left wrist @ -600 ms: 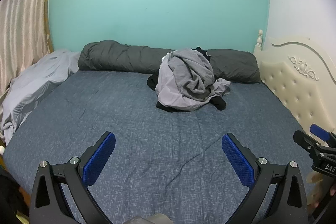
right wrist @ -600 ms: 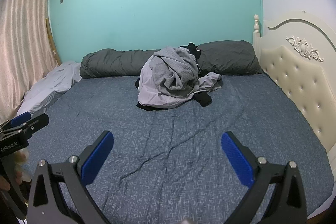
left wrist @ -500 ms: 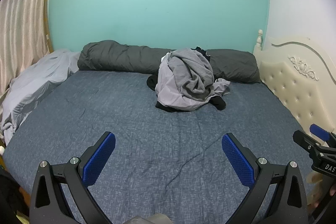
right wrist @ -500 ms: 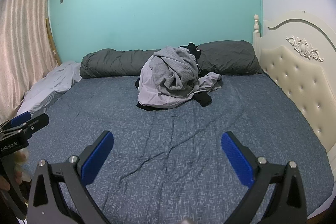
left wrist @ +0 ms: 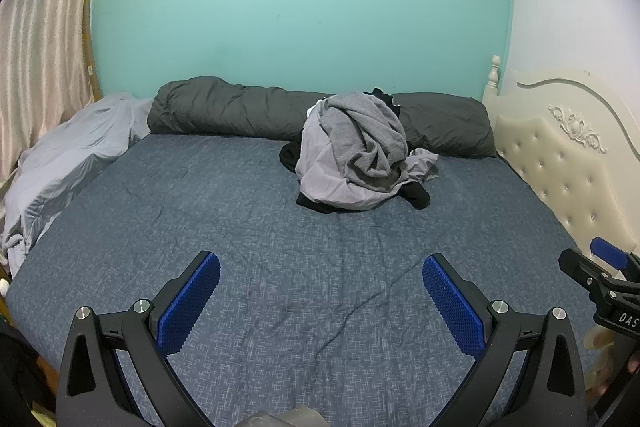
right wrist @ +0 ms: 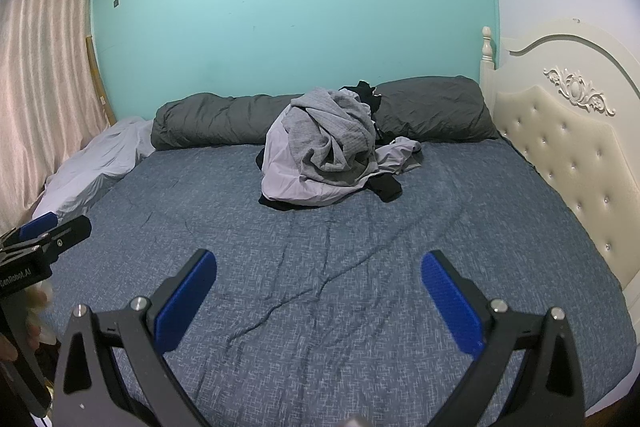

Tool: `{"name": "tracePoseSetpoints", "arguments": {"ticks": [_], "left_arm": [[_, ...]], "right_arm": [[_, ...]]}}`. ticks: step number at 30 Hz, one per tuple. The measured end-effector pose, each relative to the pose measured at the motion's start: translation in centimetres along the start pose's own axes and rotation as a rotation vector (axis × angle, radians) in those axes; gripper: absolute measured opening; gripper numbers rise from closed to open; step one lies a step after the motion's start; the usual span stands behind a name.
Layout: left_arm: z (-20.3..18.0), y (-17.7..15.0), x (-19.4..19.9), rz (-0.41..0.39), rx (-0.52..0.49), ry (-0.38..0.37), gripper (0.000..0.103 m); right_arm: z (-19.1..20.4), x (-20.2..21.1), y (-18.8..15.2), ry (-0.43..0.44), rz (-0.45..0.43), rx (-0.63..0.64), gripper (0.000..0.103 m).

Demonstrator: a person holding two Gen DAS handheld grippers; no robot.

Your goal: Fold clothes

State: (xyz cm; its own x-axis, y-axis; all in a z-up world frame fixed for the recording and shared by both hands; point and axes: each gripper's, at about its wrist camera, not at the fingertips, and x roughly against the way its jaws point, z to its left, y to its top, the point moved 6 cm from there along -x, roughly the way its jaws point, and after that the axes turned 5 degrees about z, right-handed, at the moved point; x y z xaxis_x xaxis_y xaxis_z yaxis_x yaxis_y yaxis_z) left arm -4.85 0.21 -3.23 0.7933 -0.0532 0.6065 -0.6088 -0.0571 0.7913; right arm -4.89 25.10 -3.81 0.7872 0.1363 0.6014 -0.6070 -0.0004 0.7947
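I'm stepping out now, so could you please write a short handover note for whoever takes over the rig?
Left tool: open, empty, above the near part of the bed.
Right tool: open, empty, beside it.
Clothes pile: grey, pale and black pieces heaped at the far side, against the dark rolled duvet.
Done: nothing folded.
Left: pull one garment out, spread it flat, fold; repeat.

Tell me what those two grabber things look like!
Both are alike: the left gripper and the right gripper have black angular arms, silver round bolts and bumpy bright blue pads on their jaws. White lettering marks each one's side.
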Motion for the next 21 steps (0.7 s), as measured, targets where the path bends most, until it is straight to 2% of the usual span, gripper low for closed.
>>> {"name": "tracePoseSetpoints", "arguments": {"ticks": [21], "left_arm": [[-0.68,0.08,0.03,0.009,-0.014,-0.011,0.103]], "right_arm": [[-0.53,0.25,0.19,-0.003,0.001,-0.009,0.103]]}}
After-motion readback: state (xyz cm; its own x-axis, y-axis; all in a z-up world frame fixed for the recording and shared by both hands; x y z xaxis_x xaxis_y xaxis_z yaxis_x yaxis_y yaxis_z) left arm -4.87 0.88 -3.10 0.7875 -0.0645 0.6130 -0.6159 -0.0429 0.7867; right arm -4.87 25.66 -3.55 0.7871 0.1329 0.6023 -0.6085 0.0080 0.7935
